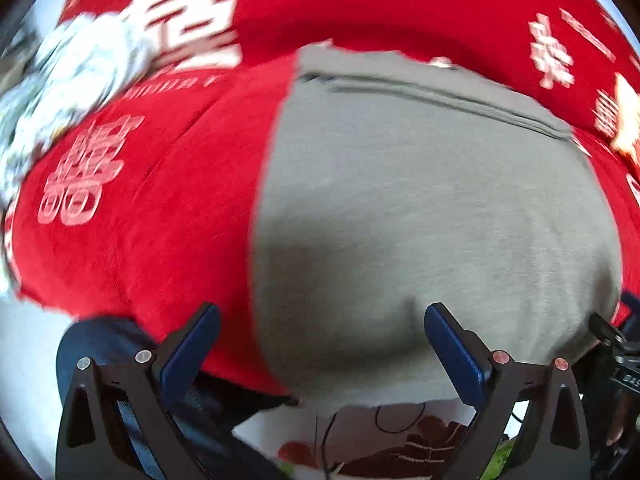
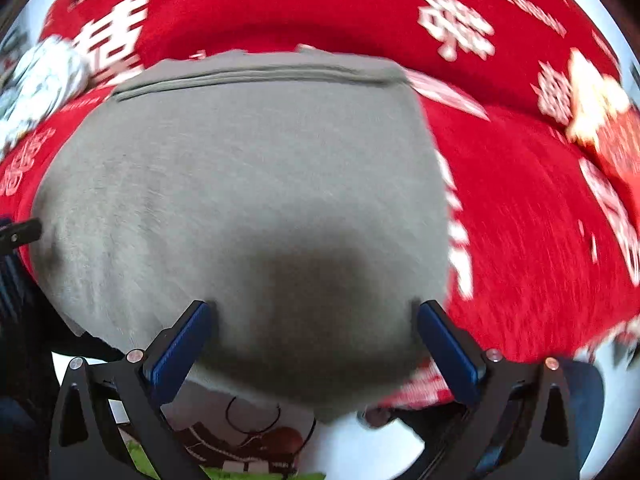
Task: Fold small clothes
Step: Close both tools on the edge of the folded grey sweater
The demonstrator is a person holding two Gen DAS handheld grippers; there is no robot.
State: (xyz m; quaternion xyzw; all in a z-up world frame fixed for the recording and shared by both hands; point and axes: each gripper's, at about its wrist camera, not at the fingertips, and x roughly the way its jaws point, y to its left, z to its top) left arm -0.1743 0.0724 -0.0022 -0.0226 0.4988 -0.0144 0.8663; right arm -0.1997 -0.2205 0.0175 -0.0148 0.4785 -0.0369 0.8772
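A: Where's your garment?

B: The grey garment (image 1: 432,208) lies flat on the red cloth (image 1: 152,240) with white characters that covers the table. Its near edge hangs just over the table's front edge. Your left view has it right of centre; your right view has it left of centre.

A: Which way does it run?

B: A seamed hem (image 2: 256,76) crosses its far end, parallel to the front edge. The long axis looks to run from front edge toward the back, but fisheye bulge and blur make that uncertain.

A: Your grippers?

B: Left gripper (image 1: 320,344): jaws spread wide, nothing between the blue pads (image 1: 456,356), hanging over the garment's near left part. Right gripper (image 2: 314,340): jaws wide apart too, pads clear of the fabric, over the near right part.

A: Any containers?

B: None visible. A crumpled white patterned bundle (image 1: 80,80) sits on the cloth toward the far left corner. Below the front edge, a printed white fabric (image 2: 248,436) shows.
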